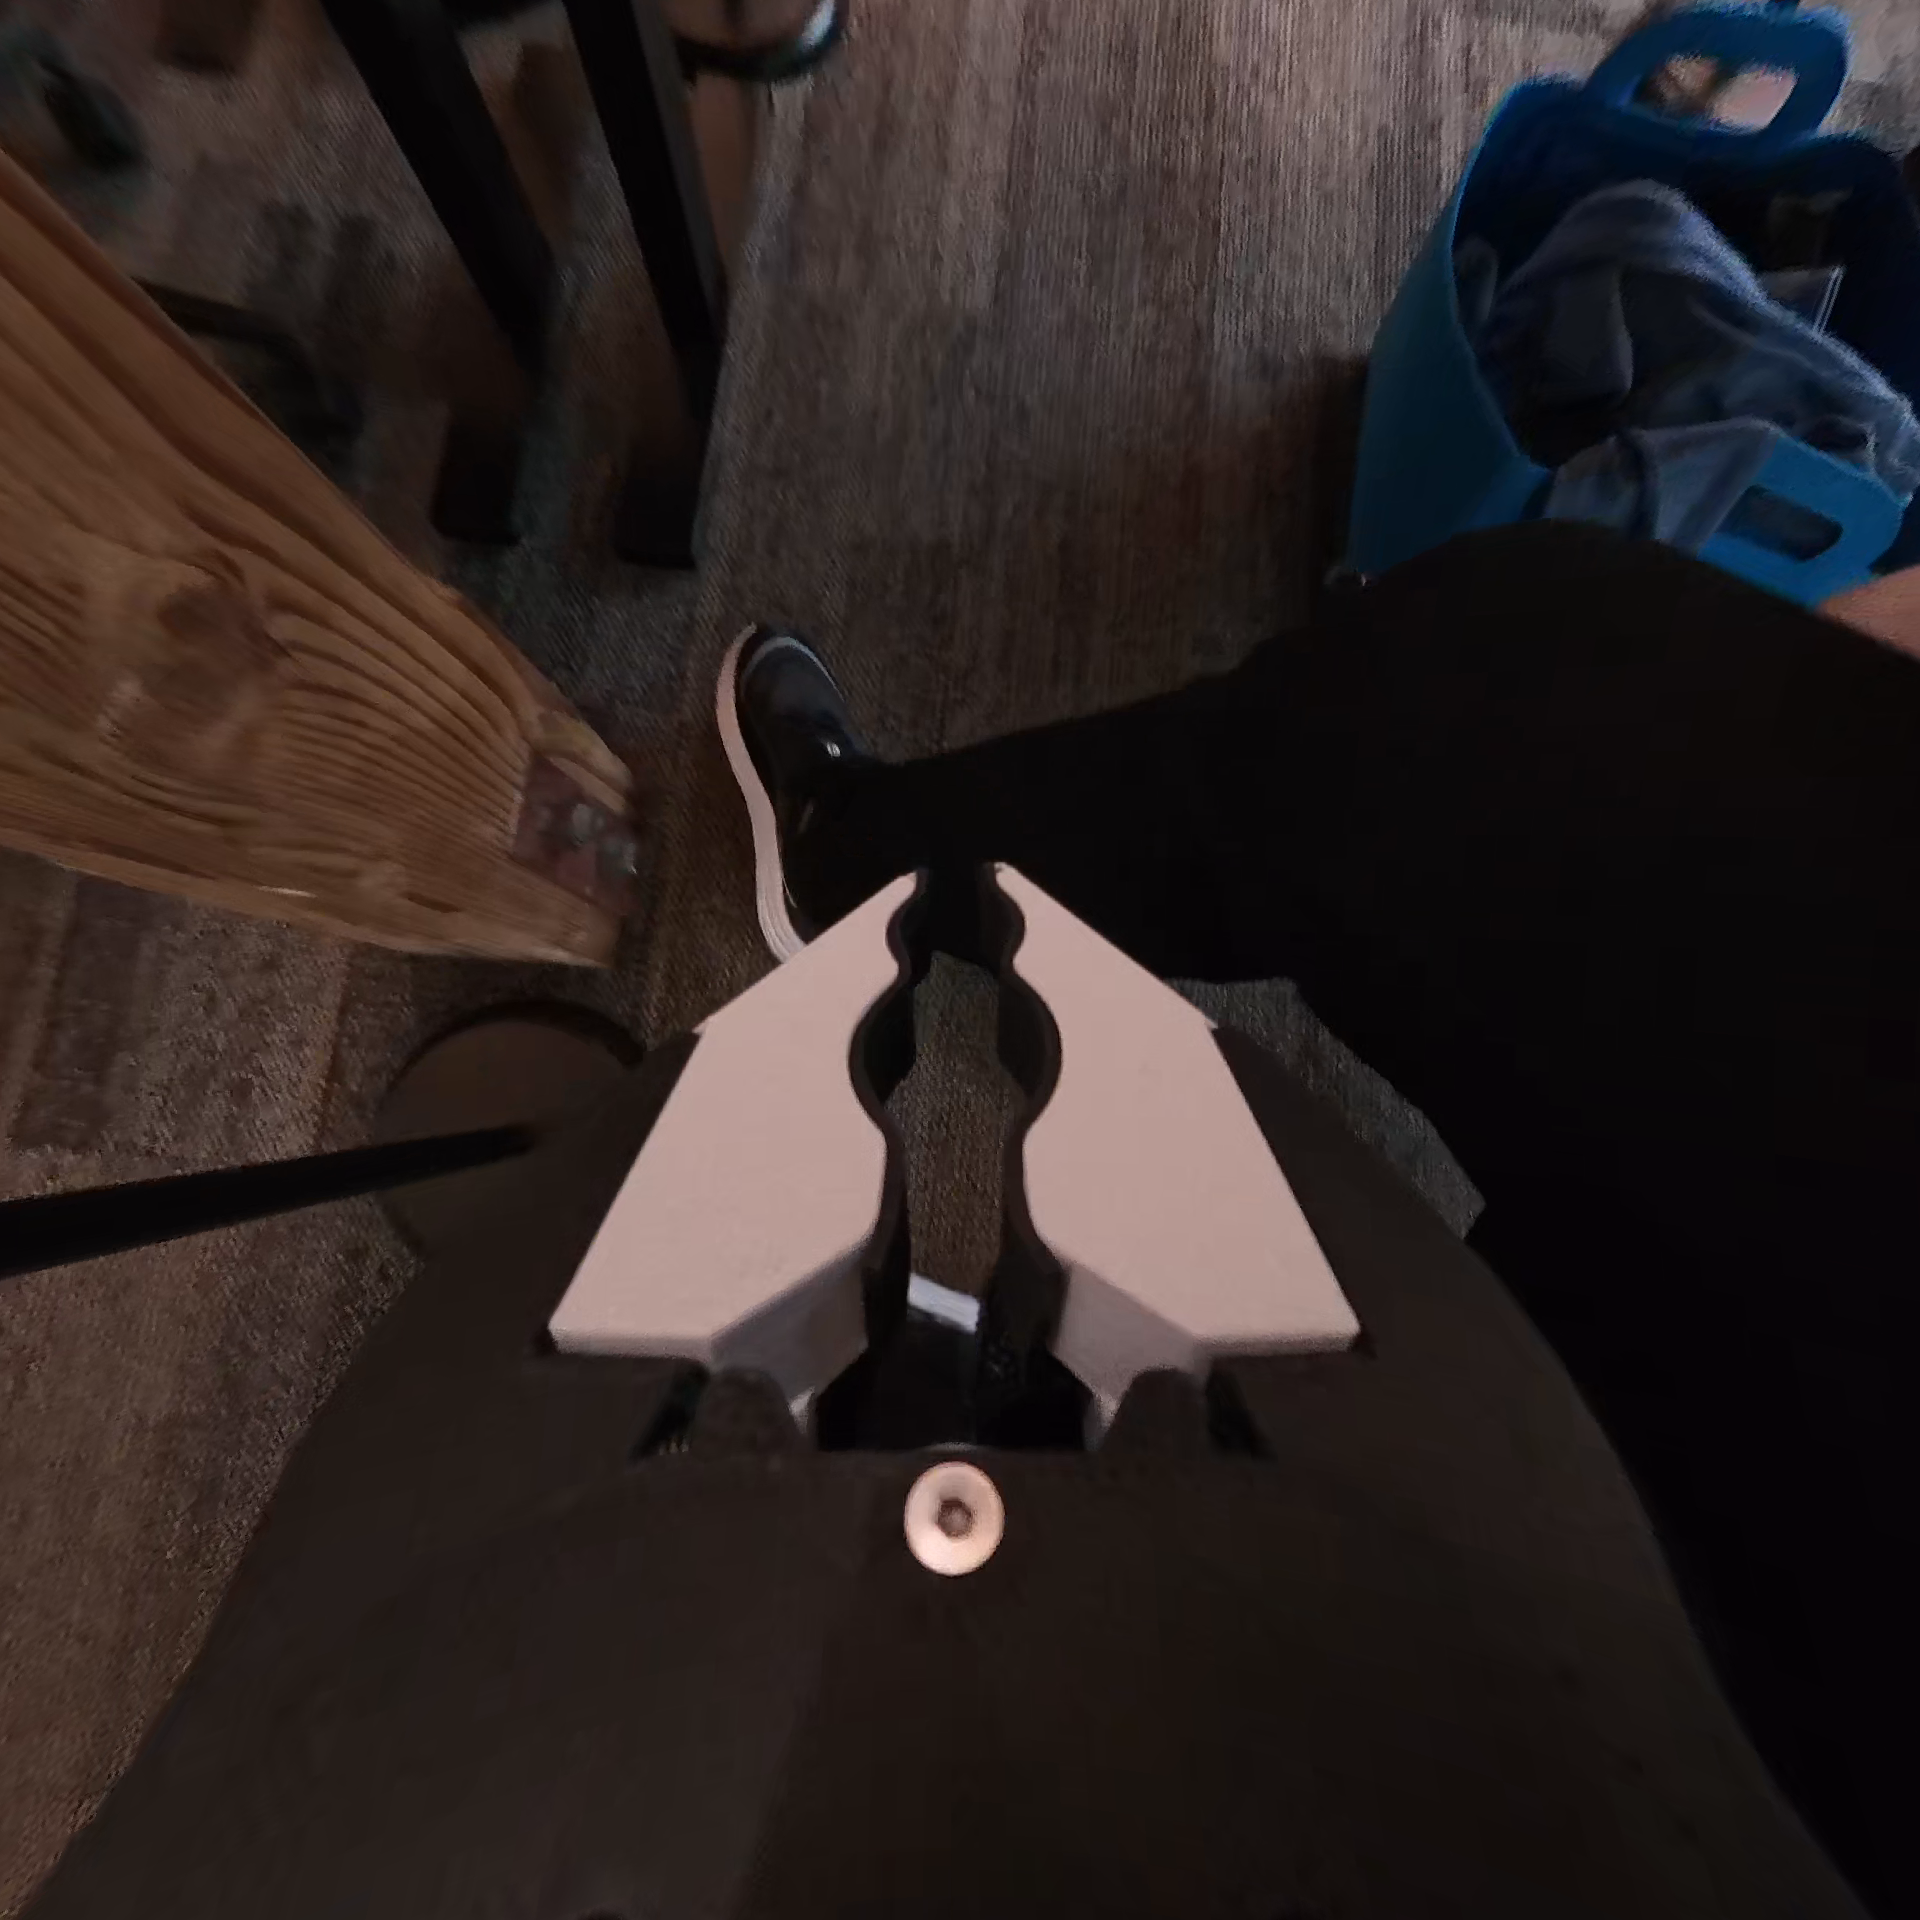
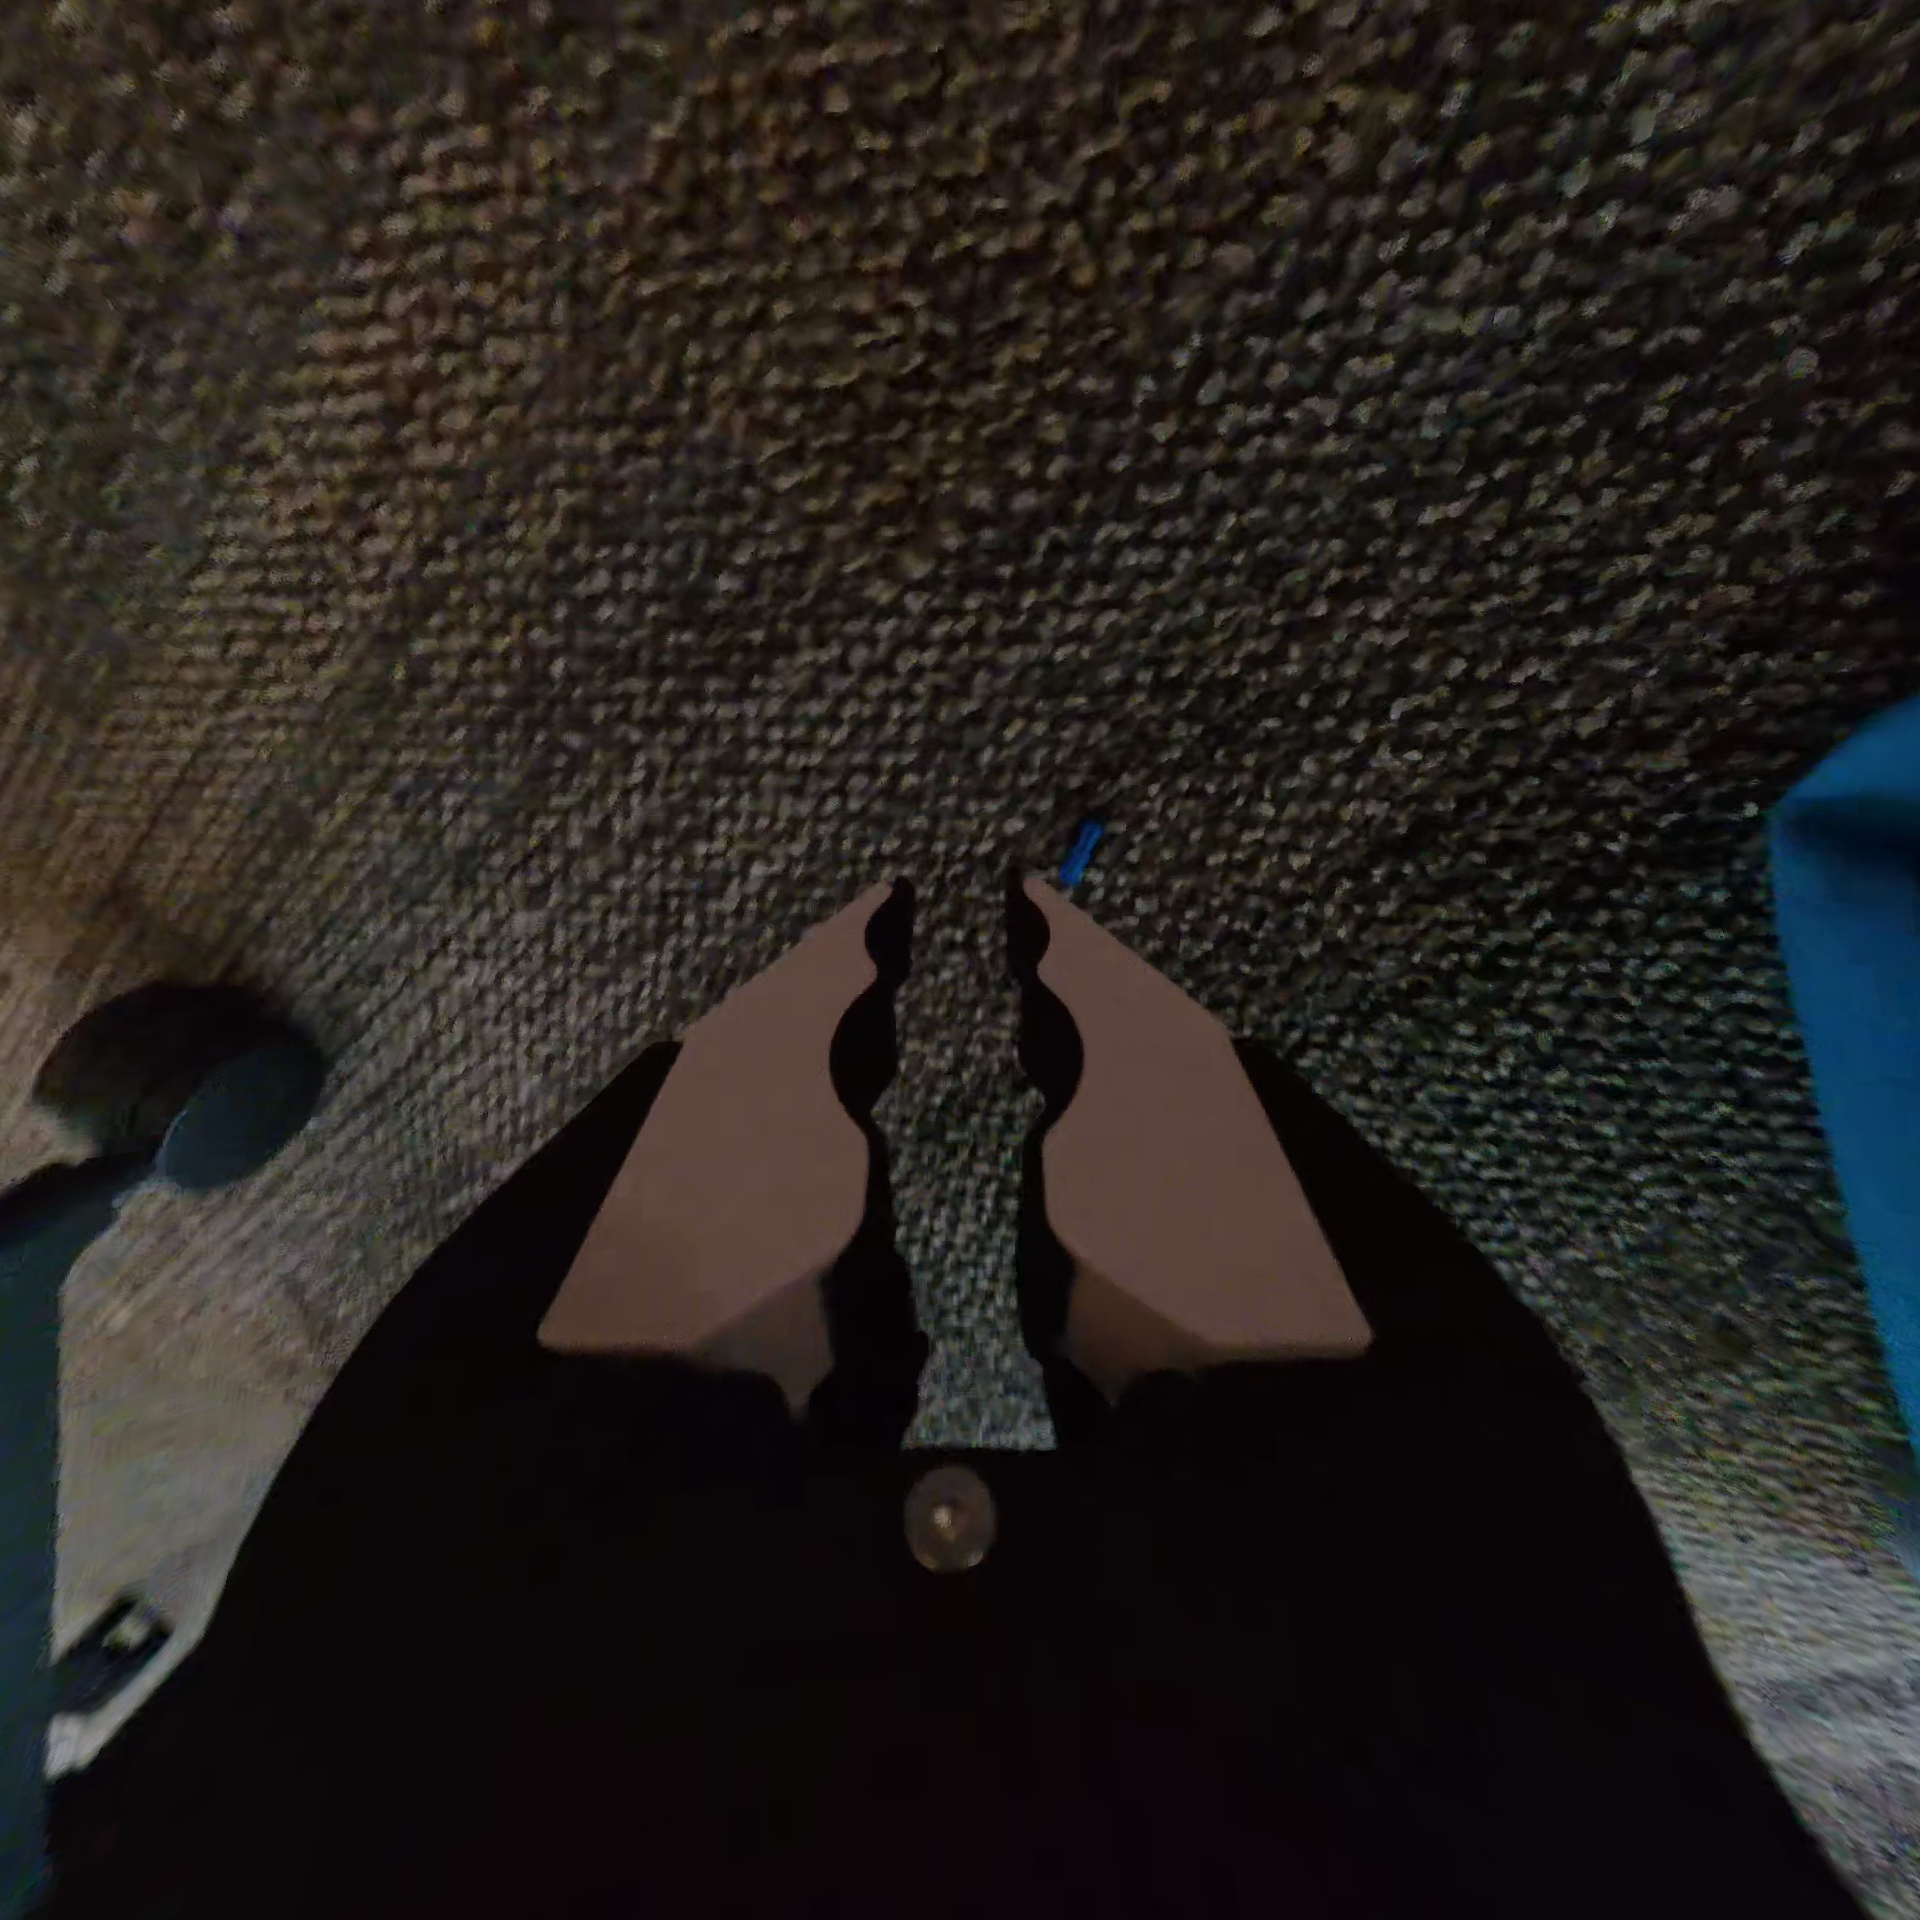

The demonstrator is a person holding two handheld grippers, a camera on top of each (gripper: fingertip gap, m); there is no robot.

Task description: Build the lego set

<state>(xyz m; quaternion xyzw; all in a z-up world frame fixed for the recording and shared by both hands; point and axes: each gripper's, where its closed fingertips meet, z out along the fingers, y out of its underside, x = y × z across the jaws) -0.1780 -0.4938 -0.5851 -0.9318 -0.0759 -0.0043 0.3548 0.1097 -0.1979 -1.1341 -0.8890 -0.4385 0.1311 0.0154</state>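
Observation:
A small blue piece [image 2: 1081, 852], maybe a Lego part, lies on the carpet just beyond and to the right of my right gripper's right fingertip. My right gripper [image 2: 961, 888] points down at the carpet, close to it, with its jaws a little apart and nothing between them. My left gripper [image 1: 958, 881] points down at the floor beside a wooden tabletop [image 1: 208, 665]. Its jaws stand a narrow gap apart and hold nothing. No other Lego parts show in either view.
A person's leg in black trousers [image 1: 1351, 831] and a black shoe [image 1: 790, 748] lie under the left gripper. A blue basket with clothes [image 1: 1621, 343] stands at the right; its blue side shows in the right wrist view [image 2: 1849, 1039]. Black furniture legs [image 1: 665, 312] stand behind. A dark round foot [image 2: 208, 1091] sits on the carpet at left. One gripper's finger ends stand about 70 cm off the other's. About 6 cm separates my right fingertips from the small blue piece [image 2: 1081, 852].

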